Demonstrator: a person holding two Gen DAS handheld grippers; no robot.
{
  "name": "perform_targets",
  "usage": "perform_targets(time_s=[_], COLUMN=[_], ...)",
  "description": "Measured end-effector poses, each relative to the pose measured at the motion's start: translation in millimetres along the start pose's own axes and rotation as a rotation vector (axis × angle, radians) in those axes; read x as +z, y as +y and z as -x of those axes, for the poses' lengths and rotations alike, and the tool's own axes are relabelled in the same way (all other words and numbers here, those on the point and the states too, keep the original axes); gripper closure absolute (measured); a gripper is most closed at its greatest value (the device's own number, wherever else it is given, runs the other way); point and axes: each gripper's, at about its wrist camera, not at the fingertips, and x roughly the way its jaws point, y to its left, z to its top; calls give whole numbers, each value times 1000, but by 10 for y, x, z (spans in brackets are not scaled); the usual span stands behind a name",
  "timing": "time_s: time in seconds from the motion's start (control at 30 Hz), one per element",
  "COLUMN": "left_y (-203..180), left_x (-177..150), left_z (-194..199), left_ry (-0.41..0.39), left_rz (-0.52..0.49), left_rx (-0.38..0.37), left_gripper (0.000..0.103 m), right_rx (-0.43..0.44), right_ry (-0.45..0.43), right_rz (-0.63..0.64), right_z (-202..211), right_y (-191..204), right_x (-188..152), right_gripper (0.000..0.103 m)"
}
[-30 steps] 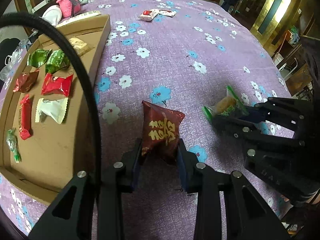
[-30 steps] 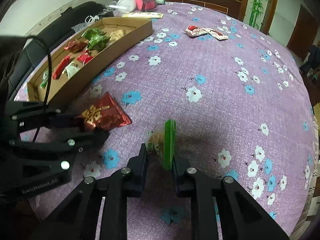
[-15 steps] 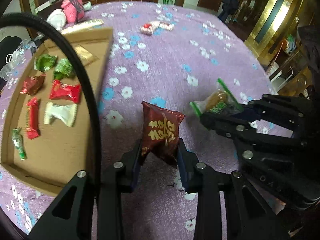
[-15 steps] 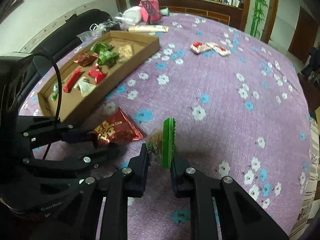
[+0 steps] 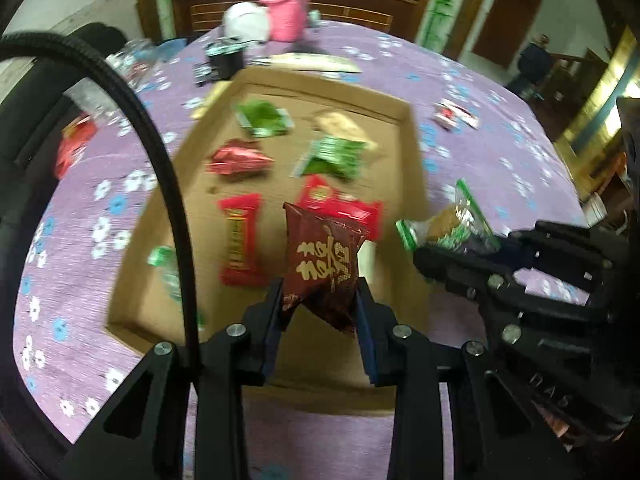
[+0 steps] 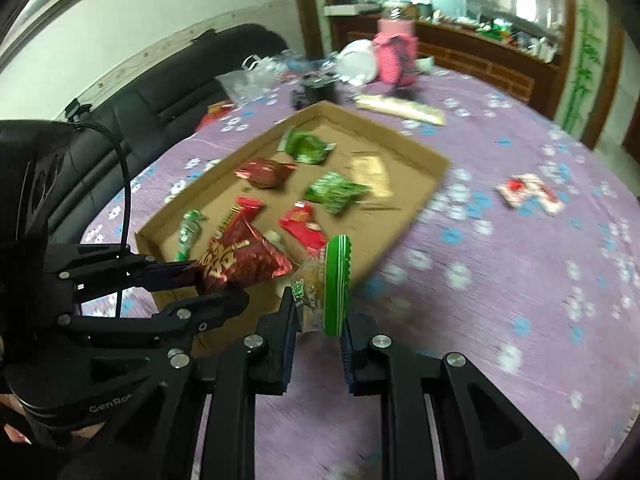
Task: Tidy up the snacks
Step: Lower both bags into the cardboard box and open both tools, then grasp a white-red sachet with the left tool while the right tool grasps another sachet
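At lower centre, a dark red snack packet [image 5: 320,264] is pinched by the left hand-held gripper [image 5: 320,312]; a green-edged biscuit packet [image 6: 326,286] is clamped by the right hand-held gripper [image 6: 318,332]. Beyond, at mid-frame, a cardboard tray [image 5: 414,160] (several sweets inside) is seen on the purple floral surface [image 5: 500,152].

Both grippers are matte black plastic with silver screw heads and dark blue pads [image 5: 362,312]. The left gripper [image 6: 218,282] carries a black cable [image 5: 160,184] and pale lettering.
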Motion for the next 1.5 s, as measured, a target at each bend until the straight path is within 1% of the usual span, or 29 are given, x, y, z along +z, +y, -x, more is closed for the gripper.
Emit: perform_targets(time_s=[0.1,0.13,0.23,0.27,0.33,0.37,0.47,0.57,0.6,0.7,0.73,0.8,0.87,0.93,1.03,1.1,1.17,1.23,1.33,1.43,1.5], left_y=[170,215,327,329,290,263,251,205,189,148,142,115,15,-163,-455,-637,-847,-1076,-1302,-1473,-1560], left_x=[71,79,64,72,55,56,56,50,53,42,40,54,68,103,157,201,248,339,522,731,869], left_z=[-95,-122,-158,-167,-130,-127,-85,-52,-46,-19,2,28,72,91,75,43,-17,-118,-242,-344,-417], left_ry=[28,38,79,82,69,64,40,14,9,-5,-13,-29,-43,-51,-50,-49,-46,-42,-37,-44,-49], left_rz=[49,66,91,89,68,63,68,64,62,72,86,105,98,61,10,-16,-44,-70,-83,-96,-103], left_rx=[22,22,47,56,100,107,109,155,167,235,239,214,184,158,119,92,71,62,42,33,26], left_gripper=[66,66,64,62,60,58,56,56,55,55,55,55,55,55,55,55,55,55,55,55,55], right_rx=[14,27,15,9,-2,-15,-18,-10,-7,11,14,36,41,37,26,10,-18,-48,-98,-129,-161], right_ry=[27,50,77,76,67,63,46,31,28,23,22,20,20,20,17,9,5,7,-1,-12,-30], right_rz=[3,-2,8,9,5,9,10,-8,-13,-24,-28,-44,-58,-64,-98,-125,-154,-173,-207,-225,-204], right_z=[-180,-254,-341,-344,-317,-302,-208,-132,-120,-58,-49,-13,34,80,182,255,329,369,433,441,416], right_y=[89,100,133,142,144,142,112,53,39,7,0,-43,-110,-182,-414,-592,-836,-1045,-1460,-1826,-2061], right_x=[87,110,120,123,124,130,139,134,133,97,89,59,5,-36,-121,-174,-232,-266,-276,-159,16], right_gripper=[85,84,82,80,68,63,59,51,50,50,50,50,50,50,50,47,44,43,43,43,43])
